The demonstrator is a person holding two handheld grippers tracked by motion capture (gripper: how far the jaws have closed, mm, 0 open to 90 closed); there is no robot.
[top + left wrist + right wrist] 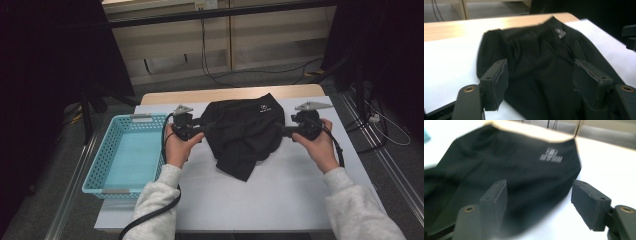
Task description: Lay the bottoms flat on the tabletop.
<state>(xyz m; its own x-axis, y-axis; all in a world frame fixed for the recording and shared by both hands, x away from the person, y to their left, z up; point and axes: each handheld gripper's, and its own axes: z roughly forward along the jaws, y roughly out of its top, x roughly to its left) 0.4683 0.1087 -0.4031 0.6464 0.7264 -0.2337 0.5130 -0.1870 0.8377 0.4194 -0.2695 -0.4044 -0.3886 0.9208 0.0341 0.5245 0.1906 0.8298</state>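
Flanking the black garment (245, 132) lying mid-desk (280, 200): left tool (206, 126) and right tool (283, 132) both gape wide, holding nothing. Risk: closing on one thin layer drags the loose folds askew, or toward the basket (127, 155)

- Left gripper (204, 126) — held level in the left hand (177, 145), pointing inward, jaws apart.
- Right gripper (286, 131) — level in the right hand (317, 145), facing it, jaws apart.
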